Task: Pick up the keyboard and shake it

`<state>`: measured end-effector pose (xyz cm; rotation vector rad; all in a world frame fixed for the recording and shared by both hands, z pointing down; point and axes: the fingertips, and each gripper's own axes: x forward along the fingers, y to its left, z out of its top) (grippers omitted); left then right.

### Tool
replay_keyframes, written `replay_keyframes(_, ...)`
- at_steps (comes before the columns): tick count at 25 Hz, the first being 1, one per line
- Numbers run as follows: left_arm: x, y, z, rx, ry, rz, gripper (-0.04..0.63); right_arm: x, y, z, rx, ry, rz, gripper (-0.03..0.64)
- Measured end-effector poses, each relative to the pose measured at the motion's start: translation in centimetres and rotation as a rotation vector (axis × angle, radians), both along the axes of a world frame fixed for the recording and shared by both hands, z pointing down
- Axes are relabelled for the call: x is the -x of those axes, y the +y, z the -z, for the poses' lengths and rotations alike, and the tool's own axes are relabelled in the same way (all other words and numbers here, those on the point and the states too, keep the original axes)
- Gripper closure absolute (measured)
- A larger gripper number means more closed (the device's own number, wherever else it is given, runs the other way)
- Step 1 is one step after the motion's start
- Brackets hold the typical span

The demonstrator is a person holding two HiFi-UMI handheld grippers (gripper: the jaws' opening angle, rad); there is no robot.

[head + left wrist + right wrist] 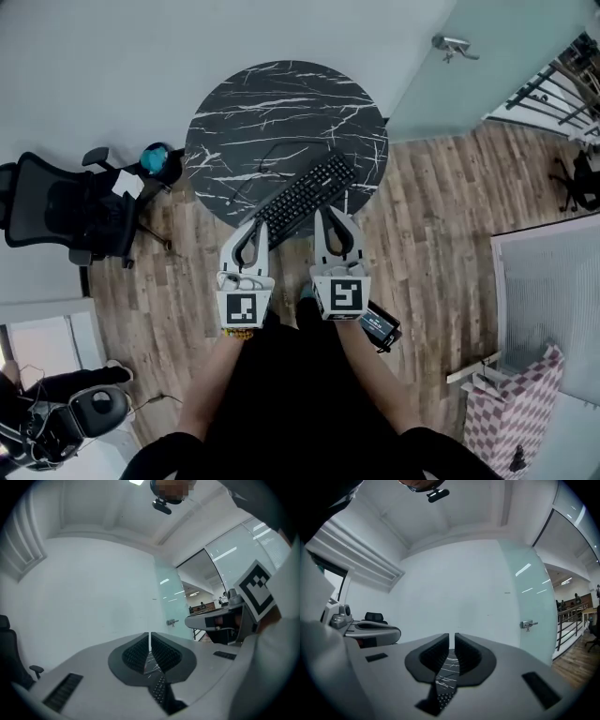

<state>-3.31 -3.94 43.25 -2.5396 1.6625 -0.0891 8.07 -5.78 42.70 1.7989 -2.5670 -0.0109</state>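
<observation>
Head view: keyboard (307, 197) on marble table (234, 112), just ahead of my left gripper (250, 227) and right gripper (330, 216), both pinched closed, empty. I'd guess it's light and rigid; grab the near long edge.

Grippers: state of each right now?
Left gripper: closed, nothing between the pads, at the keyboard's near edge.
Right gripper: closed but for a thin slit, nothing between the pads.
</observation>
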Motion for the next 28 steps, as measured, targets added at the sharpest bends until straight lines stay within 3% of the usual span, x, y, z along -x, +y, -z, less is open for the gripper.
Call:
replay_keyframes(7, 0.1, 2.9, 0.6, -0.019, 0.015, -0.098, 0.578, 2.1, 4.6, -0.6, 0.023, 0.052, -0.014, 0.566)
replay_keyframes(11, 1.2, 5.5, 0.2, -0.027, -0.027, -0.173, 0.578, 4.0, 7.2, -2.1, 0.045, 0.07, -0.039, 0.575)
replay_keyframes(17, 5.3, 8.0, -2.1, 0.05, 0.063, -0.145, 0.578, 7.9, 10.4, -3.3, 0.07, 0.164, -0.015, 0.588)
replay_keyframes(21, 7.2, 8.9, -3.2, 0.084, 0.056, -0.136, 0.577, 9.5, 11.9, -3.6, 0.072, 0.179, 0.013, 0.588)
replay_keyframes(28, 8.5, 10.3, -3.3, 0.065, 0.048, -0.15, 0.578, 10.7, 13.5, -3.7, 0.082, 0.188, 0.013, 0.588)
